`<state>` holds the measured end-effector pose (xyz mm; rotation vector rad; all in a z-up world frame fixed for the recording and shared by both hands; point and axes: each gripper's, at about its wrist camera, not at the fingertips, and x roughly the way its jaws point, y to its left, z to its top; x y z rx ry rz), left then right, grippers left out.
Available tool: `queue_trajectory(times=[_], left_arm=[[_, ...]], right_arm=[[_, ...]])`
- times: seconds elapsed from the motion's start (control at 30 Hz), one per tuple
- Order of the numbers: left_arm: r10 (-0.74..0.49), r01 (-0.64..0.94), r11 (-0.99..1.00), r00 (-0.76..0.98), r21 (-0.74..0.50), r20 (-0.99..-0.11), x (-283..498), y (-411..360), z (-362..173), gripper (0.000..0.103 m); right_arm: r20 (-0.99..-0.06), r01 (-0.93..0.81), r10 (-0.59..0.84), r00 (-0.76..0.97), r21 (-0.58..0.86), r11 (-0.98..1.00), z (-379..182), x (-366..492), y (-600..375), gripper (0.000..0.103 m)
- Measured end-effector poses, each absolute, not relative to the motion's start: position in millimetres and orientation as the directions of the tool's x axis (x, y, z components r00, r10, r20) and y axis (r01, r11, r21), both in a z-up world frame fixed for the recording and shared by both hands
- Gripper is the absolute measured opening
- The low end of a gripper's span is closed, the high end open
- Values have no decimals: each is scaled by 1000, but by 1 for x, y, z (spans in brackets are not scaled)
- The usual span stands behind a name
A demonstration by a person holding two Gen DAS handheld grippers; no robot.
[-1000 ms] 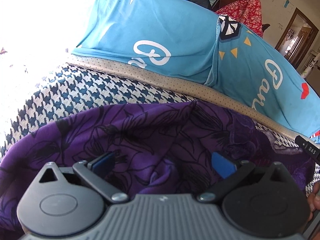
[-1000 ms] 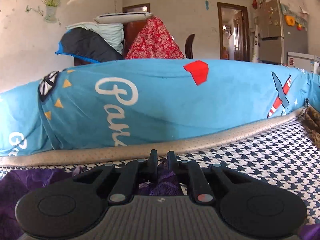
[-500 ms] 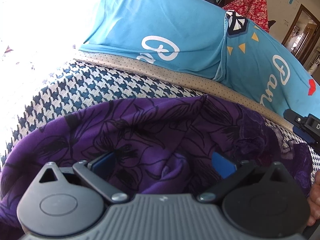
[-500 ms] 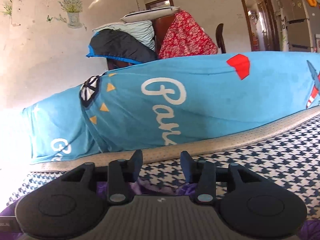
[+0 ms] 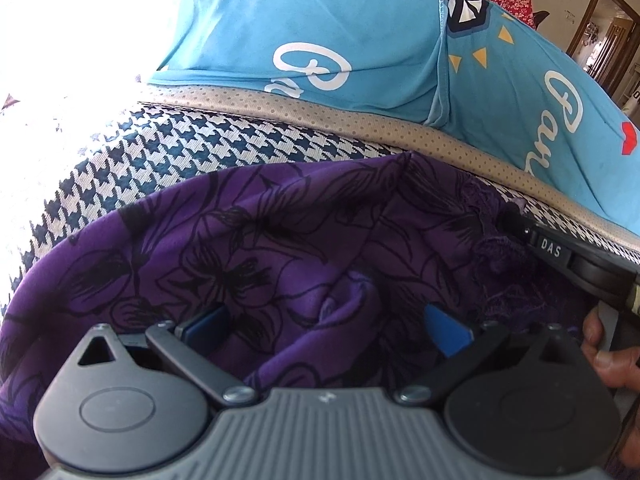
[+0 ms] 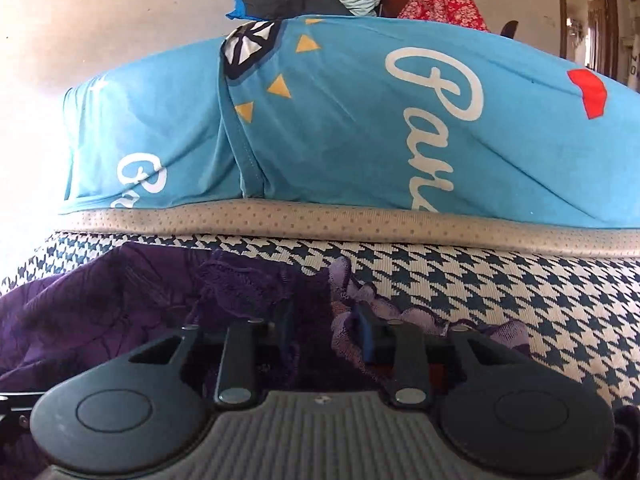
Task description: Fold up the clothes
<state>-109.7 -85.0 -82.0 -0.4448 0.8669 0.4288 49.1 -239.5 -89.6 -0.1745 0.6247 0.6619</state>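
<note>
Cloth (image 5: 280, 240): purple, bunched on our checked bed (image 5: 168, 152).
Left gripper (image 5: 326, 326): jaws wide, holding nothing.
Right gripper (image 6: 326, 332): half open around lace; grip unclear.
Risk: lace slips, our fold flops.

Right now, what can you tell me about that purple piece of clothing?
The purple garment is thin, soft-looking fabric printed with black outlined flowers, with a lacy, scalloped edge on one side. It lies rumpled in loose folds on the houndstooth cover. The left tongs stand open over a raised fold; the right tongs are open at the lace.

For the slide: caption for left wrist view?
Left claw open over purple floral garment on houndstooth cover.
</note>
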Motion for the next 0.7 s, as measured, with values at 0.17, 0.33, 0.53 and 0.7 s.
queue_trajectory(times=[0.17, 0.33, 0.53, 0.7], left_arm=[[189, -527, 831, 569, -179, -800, -107, -88, -84, 103], [202, -530, 832, 562, -162, -803, -105, -90, -84, 103], [191, -535, 824, 572, -187, -798, -107, -89, -79, 103], [189, -528, 826, 591, -199, -784, -110, -90, -72, 103]], right_arm=[[-439, -606, 563, 700, 50, 794, -69, 49, -236, 6], [-460, -608, 559, 690, 52, 792, -53, 44, -229, 14], [-502, -607, 538, 677, 32, 794, -36, 36, -226, 40], [-521, -547, 490, 699, 51, 835, -25, 28, -273, 40]])
